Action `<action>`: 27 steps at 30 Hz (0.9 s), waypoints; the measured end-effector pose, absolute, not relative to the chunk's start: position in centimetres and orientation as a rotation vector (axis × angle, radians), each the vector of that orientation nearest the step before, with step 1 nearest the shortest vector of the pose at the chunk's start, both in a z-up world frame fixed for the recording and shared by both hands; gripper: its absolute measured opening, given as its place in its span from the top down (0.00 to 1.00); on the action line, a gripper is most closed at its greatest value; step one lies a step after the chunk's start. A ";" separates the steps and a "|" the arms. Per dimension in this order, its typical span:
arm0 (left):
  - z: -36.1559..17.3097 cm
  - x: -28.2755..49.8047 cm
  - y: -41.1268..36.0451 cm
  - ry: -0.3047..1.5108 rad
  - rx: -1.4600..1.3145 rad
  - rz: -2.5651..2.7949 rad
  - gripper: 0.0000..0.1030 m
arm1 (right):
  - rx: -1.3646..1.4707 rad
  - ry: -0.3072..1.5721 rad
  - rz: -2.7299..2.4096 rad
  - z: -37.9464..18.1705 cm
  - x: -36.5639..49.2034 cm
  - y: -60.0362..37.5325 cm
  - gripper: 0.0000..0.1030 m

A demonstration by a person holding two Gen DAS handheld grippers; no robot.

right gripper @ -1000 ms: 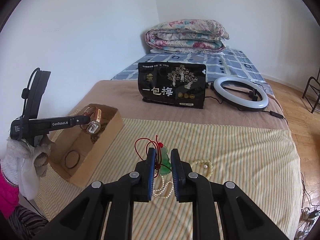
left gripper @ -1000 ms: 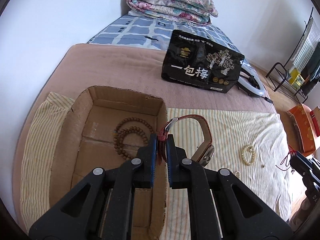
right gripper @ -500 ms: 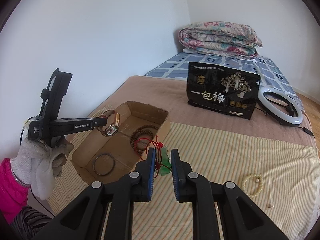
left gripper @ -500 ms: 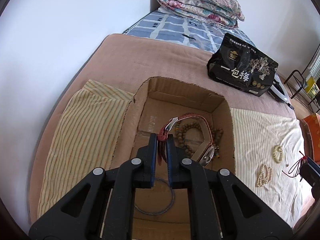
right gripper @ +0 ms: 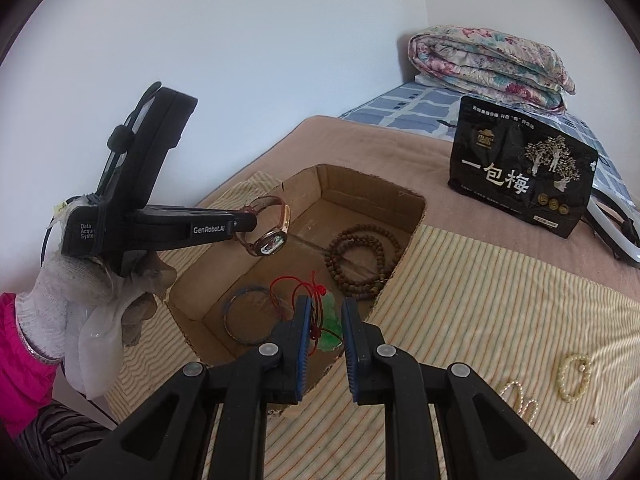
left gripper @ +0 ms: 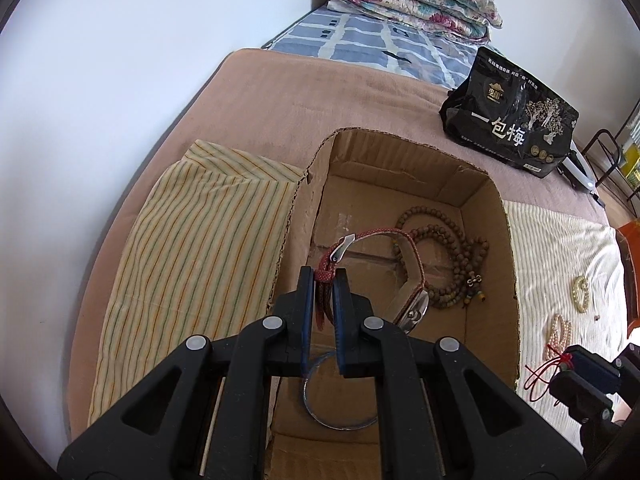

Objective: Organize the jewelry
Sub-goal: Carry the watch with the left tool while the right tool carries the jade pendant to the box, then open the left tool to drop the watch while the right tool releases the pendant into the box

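My left gripper [left gripper: 323, 280] is shut on the red strap of a wristwatch [left gripper: 412, 309] and holds it above the open cardboard box [left gripper: 316, 200]. The watch [right gripper: 271, 240] also shows in the right wrist view, hanging over the box [right gripper: 416, 204]. In the box lie a brown bead necklace [left gripper: 444, 256] and a metal bangle [left gripper: 340, 420]. My right gripper [right gripper: 325, 324] is shut on a green jade pendant [right gripper: 331, 328] with a red cord [right gripper: 288, 288], at the box's near edge.
Pearl bracelets [right gripper: 576, 376] and a pearl strand [left gripper: 560, 330] lie on the striped cloth [right gripper: 480, 300] to the right of the box. A black snack bag [right gripper: 520, 176], a ring light [right gripper: 616, 228] and a folded quilt [right gripper: 488, 60] sit farther back on the bed.
Both grippers have moved left toward the box. The left now holds the watch over the box's inside; the right has carried the pendant from the cloth to the box's near edge.
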State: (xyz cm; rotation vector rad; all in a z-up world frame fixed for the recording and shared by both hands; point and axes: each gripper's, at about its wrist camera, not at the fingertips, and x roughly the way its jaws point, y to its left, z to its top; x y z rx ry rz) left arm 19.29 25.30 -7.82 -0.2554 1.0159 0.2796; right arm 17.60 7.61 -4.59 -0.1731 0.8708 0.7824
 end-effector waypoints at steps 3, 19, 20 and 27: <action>-8.1 19.4 25.3 1.024 -0.245 0.280 0.93 | -0.187 0.889 0.787 -5.3 17.7 8.6 0.87; -8.6 19.7 24.9 1.049 -0.243 0.266 0.93 | -0.194 0.929 0.807 -7.0 17.9 10.4 0.86; -8.7 19.8 24.9 1.050 -0.240 0.266 0.93 | -0.192 0.930 0.808 -7.1 17.8 10.4 0.86; -8.7 19.9 24.7 1.050 -0.256 0.261 0.72 | -0.191 0.925 0.794 -7.0 17.8 10.5 0.47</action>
